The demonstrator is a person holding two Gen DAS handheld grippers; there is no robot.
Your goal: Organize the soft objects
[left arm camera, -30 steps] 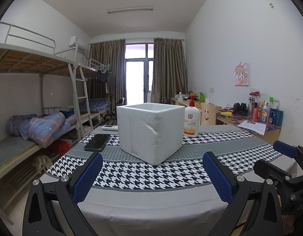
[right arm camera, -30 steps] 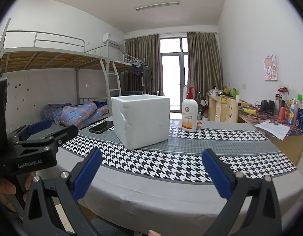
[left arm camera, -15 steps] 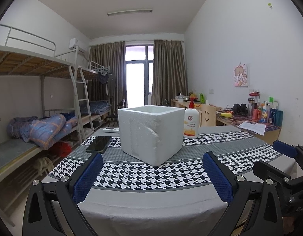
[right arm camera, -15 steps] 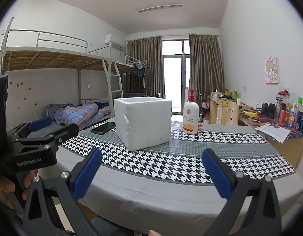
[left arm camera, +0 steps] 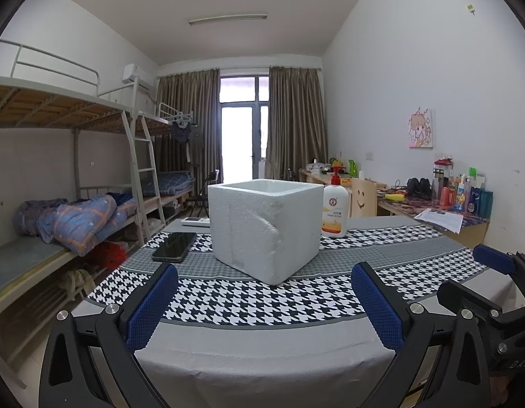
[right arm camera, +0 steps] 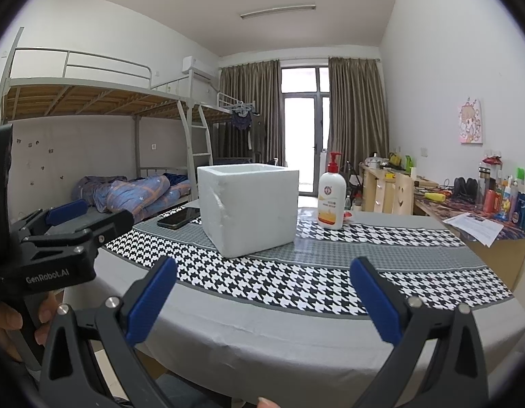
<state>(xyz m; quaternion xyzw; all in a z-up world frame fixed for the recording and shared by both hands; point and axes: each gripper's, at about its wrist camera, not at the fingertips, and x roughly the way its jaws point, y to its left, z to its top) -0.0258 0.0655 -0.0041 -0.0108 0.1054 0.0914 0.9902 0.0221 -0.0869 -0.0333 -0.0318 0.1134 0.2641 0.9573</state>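
left gripper (left arm camera: 264, 301) | black frame, silver screws | fingers (left arm camera: 150, 306) blue-padded | "GenRobot.AI" marking

A black phone (left arm camera: 174, 246) lies flat on the houndstooth tablecloth (left arm camera: 248, 301), left of centre. A lotion bottle (left arm camera: 334, 212) with a red pump stands upright right of centre. Bunk beds (left arm camera: 58, 112) fill the left side. A cluttered desk (left arm camera: 442, 204) stands at right.
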